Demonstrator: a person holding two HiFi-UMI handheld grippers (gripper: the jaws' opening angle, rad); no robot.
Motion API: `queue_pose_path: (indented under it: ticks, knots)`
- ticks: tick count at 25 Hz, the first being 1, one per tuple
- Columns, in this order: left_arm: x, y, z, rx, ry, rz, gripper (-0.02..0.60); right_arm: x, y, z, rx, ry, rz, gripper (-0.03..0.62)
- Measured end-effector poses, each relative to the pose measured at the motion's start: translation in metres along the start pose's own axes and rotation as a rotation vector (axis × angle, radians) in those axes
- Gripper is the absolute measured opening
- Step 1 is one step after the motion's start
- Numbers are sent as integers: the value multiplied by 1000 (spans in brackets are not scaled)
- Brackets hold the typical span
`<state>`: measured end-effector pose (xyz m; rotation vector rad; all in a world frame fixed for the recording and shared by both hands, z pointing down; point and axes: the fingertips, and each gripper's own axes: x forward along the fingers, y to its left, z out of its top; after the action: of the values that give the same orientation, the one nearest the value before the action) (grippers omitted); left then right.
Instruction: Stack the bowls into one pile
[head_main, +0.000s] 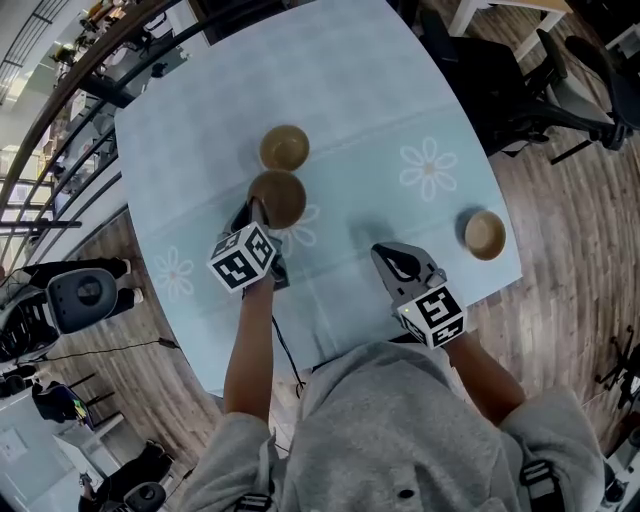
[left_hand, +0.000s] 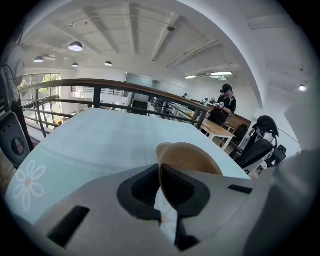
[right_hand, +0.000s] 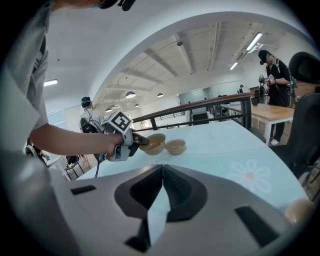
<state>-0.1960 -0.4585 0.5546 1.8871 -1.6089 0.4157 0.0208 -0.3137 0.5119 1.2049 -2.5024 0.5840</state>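
Head view, starting at the left: the left gripper is pinched tight on the near rim of a brown bowl, and the left gripper view confirms it, with the jaws closed on that thin edge and the bowl tipped up ahead of them. A second bowl sits just beyond it on the table, close but apart, and that looks like the landing spot.

To do this well, the brown bowl should be carried over the second bowl, levelled and centred. It should then be lowered until it nests, and only then should the jaws open. A one-sided rim pinch lets a bowl swing, so slow and steady is the call.

As for pose, the left forearm reaches out straight over the near edge, the gripper angling down and away from the body.

Moving right, the right gripper hangs close to the body over the near table edge, tilted down, its jaws together with nothing between them. Farther right, a third bowl waits alone near the table's right edge, well apart from the other two.
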Motion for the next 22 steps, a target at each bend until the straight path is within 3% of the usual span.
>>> queue_pose_path:
  ticks: [6, 14, 22]
  knots:
    - [32, -9, 24, -31, -5, -32, 27, 5, -10, -1, 14, 14, -4, 28]
    - [76, -8, 40, -6, -13, 4, 28, 7, -17, -14, 27, 48, -12, 28]
    - [104, -6, 42, -38, 14, 18, 28, 14, -12, -24, 3, 83, 10, 28]
